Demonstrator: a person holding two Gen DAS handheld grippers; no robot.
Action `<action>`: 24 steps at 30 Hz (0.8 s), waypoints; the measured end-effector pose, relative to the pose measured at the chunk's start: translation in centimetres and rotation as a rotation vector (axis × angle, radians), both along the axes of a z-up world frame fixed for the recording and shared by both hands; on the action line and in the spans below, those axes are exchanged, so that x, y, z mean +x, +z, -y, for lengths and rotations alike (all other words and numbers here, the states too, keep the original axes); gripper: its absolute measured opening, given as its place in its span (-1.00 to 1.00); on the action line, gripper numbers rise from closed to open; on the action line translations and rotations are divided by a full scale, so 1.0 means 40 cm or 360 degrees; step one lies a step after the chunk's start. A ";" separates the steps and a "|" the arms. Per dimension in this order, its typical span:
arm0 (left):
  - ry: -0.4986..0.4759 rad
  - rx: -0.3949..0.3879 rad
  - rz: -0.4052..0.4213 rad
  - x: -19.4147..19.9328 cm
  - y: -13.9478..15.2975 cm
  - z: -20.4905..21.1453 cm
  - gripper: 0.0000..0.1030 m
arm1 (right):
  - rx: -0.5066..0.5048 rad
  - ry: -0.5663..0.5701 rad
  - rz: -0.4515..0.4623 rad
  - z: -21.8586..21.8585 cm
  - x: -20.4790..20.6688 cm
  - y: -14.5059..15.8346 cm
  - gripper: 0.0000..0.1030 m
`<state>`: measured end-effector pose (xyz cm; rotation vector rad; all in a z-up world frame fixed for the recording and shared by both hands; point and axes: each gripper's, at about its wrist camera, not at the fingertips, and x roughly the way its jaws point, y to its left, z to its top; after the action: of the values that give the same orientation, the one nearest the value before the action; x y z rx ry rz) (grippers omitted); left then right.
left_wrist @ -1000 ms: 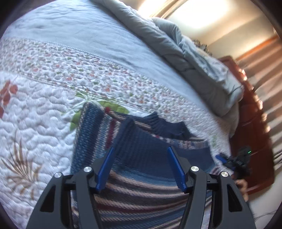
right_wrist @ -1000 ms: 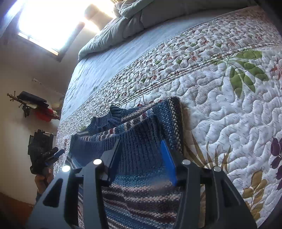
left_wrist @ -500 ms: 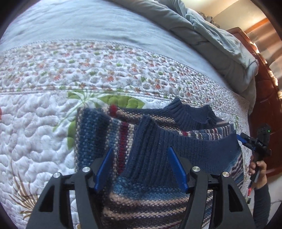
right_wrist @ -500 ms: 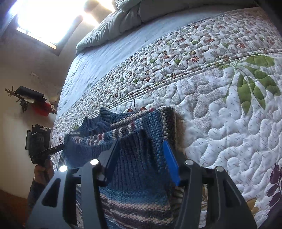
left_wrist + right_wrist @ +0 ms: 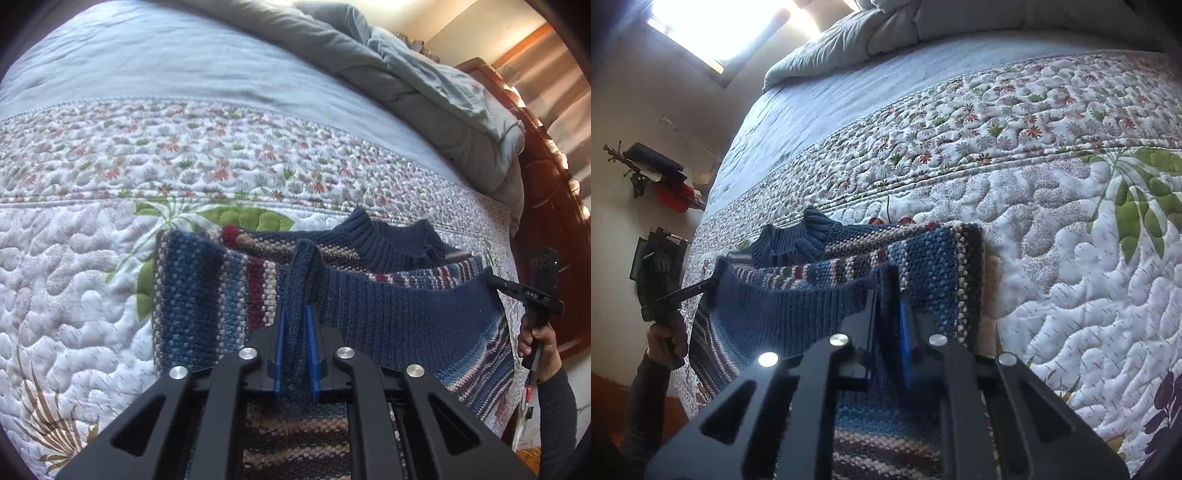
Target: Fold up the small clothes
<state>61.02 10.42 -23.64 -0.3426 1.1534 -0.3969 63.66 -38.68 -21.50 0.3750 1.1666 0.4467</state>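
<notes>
A blue striped knit sweater (image 5: 406,314) lies on the quilted bedspread (image 5: 74,277), its dark ribbed hem raised in front of the collar (image 5: 388,240). My left gripper (image 5: 295,310) is closing on the hem's left corner, and its blue pads press a pinched ridge of knit. In the right wrist view my right gripper (image 5: 889,295) is closing on the other corner of the sweater (image 5: 783,314) the same way. Each view shows the opposite gripper at the far hem corner: the right gripper (image 5: 495,284), the left gripper (image 5: 705,286).
A grey duvet (image 5: 406,74) is bunched at the far side of the bed over a pale blue sheet. A dark wooden bed end (image 5: 546,221) stands at the right. The person's hand (image 5: 539,339) grips the right tool. The floral bedspread (image 5: 1071,258) stretches flat beside the sweater.
Both grippers' jaws went from wide apart around the hem to pinched together on it. Both dropped lower toward the bed, with the hem nearer the collar.
</notes>
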 end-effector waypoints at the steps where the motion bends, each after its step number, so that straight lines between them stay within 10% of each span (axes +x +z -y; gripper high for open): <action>1: 0.0005 -0.0014 0.0033 -0.009 0.011 -0.001 -0.81 | -0.0011 -0.0001 0.0026 -0.002 -0.008 0.008 -0.81; 15: 0.0114 -0.0036 0.0281 0.030 0.192 -0.037 -0.83 | -0.0130 -0.0136 0.0284 -0.057 0.046 0.179 -0.83; 24: 0.0229 0.0139 -0.0008 0.140 0.012 0.002 -0.83 | -0.0319 -0.0235 0.0075 -0.101 0.151 0.018 -0.83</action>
<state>66.63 10.35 -23.16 -0.3478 1.1395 -0.2191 69.70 -34.64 -20.76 0.2728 1.1179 0.2070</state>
